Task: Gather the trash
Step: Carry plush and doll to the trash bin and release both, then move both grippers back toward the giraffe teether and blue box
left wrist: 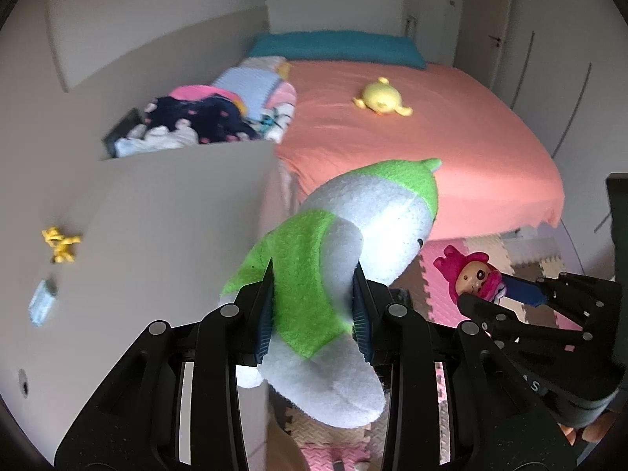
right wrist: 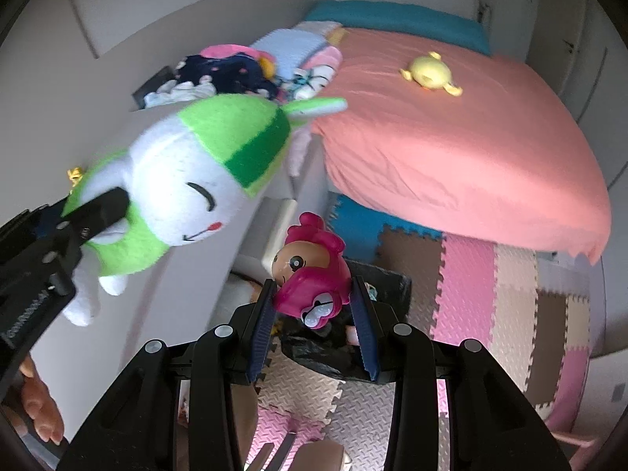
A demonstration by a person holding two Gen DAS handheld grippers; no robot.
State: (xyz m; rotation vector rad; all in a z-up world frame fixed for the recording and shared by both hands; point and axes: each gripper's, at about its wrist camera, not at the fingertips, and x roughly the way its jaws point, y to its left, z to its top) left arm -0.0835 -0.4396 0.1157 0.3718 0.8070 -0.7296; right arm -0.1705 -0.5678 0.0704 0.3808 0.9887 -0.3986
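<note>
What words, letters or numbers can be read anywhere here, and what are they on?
"S": a pale letter on the black body of the right claw, seen from the left wrist camera; any letters beside it are too faint to read.
Tiny pale marks on the left claw, seen from the right wrist camera: too small to read.
Plush toy and doll: no lettering visible.
</note>
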